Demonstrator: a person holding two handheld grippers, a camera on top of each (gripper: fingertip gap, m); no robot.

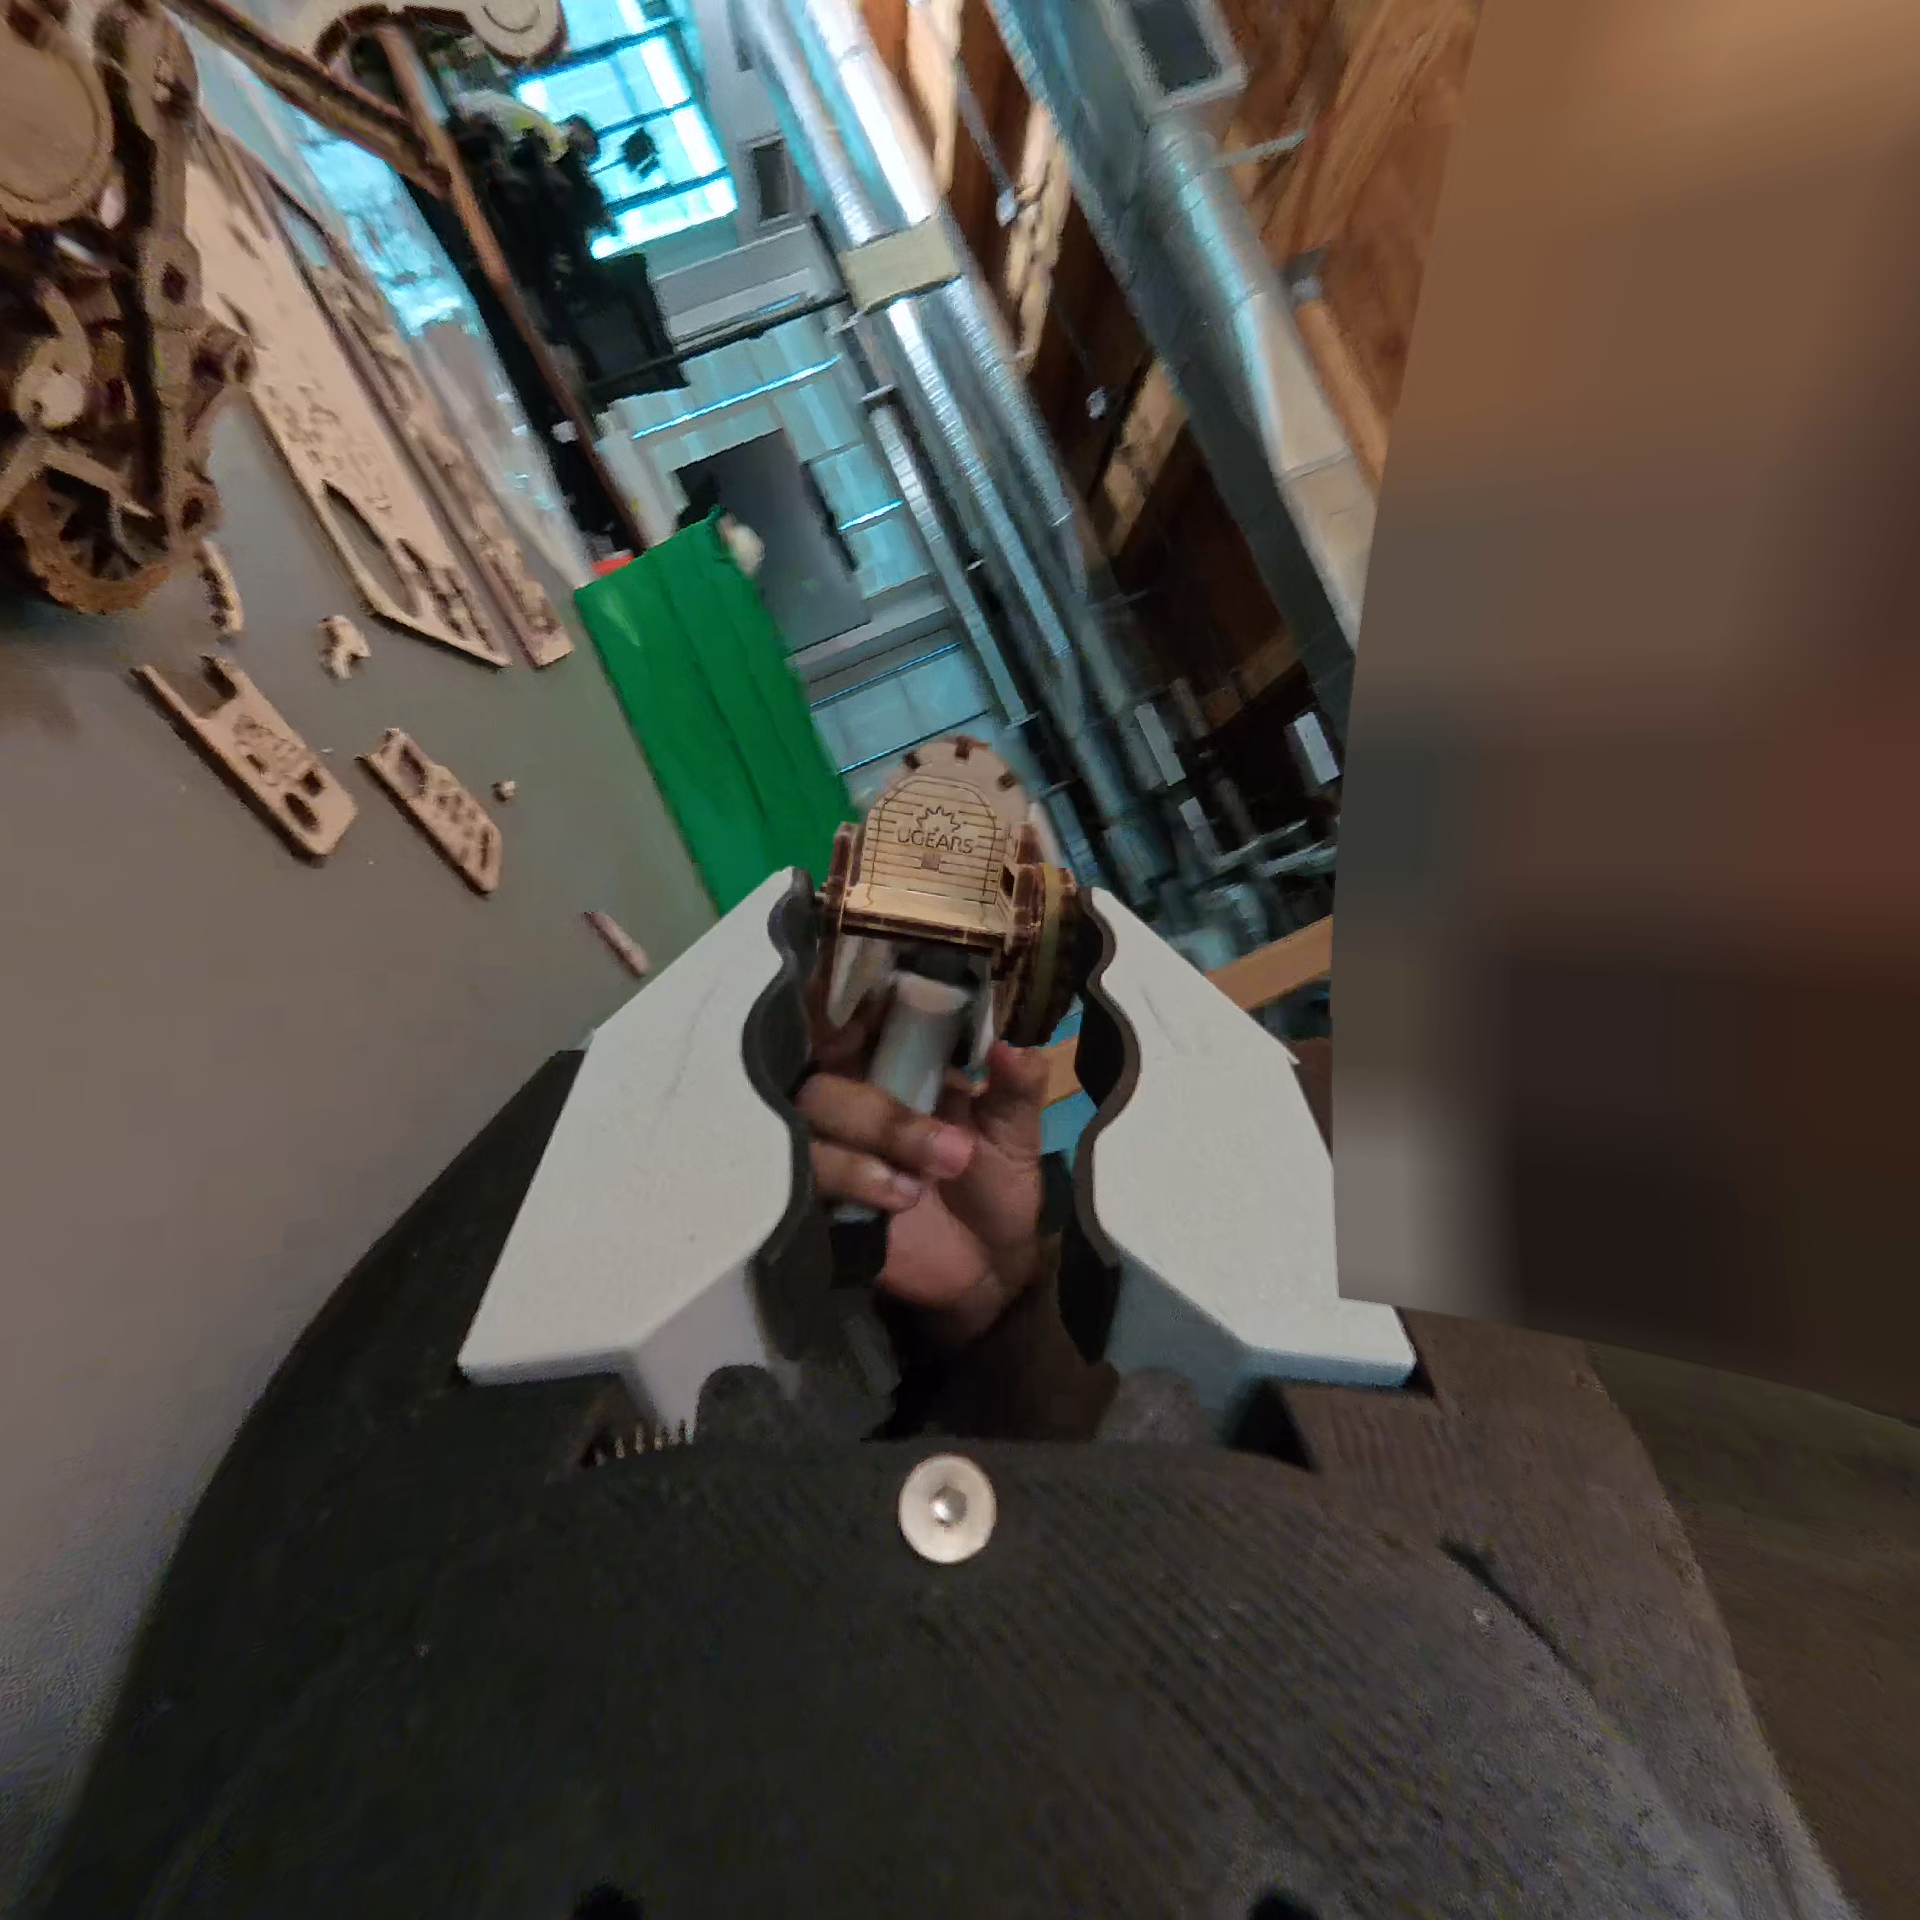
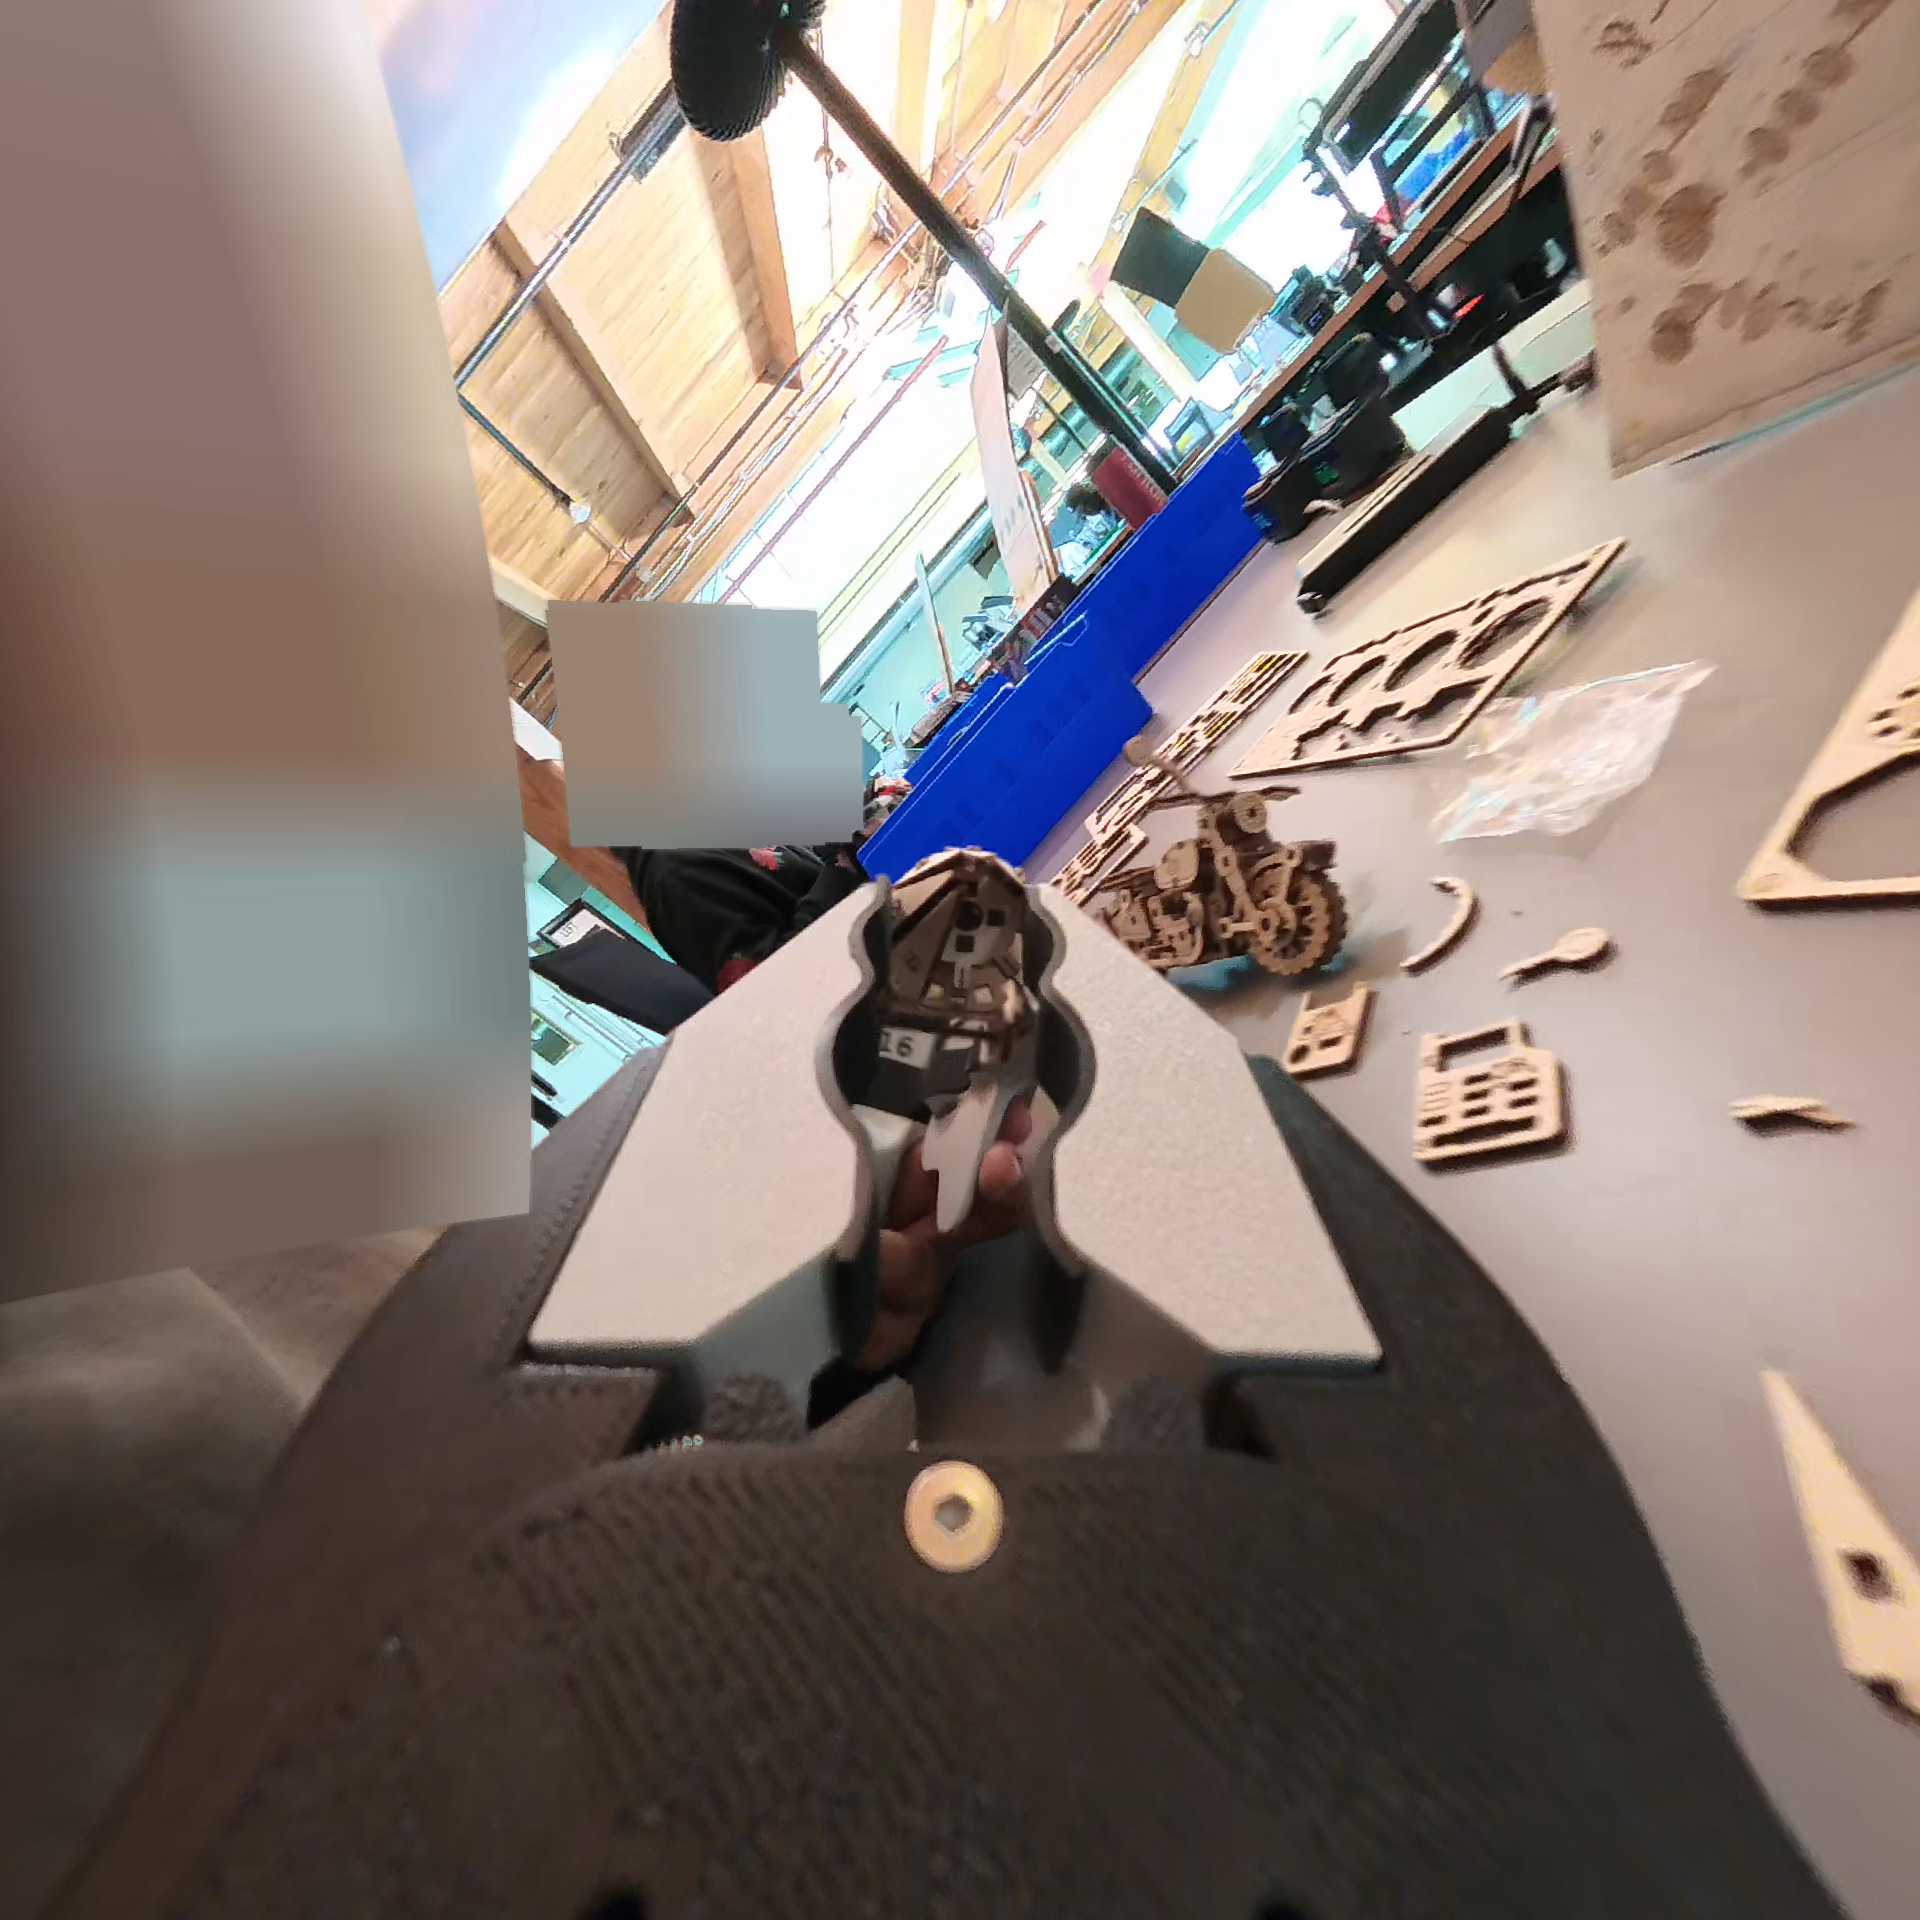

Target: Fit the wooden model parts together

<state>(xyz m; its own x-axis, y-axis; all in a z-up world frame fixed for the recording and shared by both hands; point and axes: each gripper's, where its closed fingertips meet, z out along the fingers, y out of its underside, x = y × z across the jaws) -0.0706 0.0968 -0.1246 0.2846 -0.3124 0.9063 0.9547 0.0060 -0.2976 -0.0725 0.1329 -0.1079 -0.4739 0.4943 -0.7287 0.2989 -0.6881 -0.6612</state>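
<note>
Both grippers pinch one small wooden sub-assembly [image 1: 940, 883] from opposite ends, raised well above the grey table [image 2: 1558, 1299]. The left gripper [image 1: 940, 925] clamps its arched, slatted end; the right gripper [image 2: 961, 935] clamps the darker geared end. The wooden motorcycle model [image 2: 1216, 899] stands on the table beyond. Judged risk: any twist between the two grips could snap thin tabs, or let the sub-assembly slip down among the loose parts beside that motorcycle

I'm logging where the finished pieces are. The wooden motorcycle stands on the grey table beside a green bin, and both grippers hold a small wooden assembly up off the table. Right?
Nearly. In the right wrist view the wooden motorcycle stands near a blue bin, not green. The rest holds.
</note>
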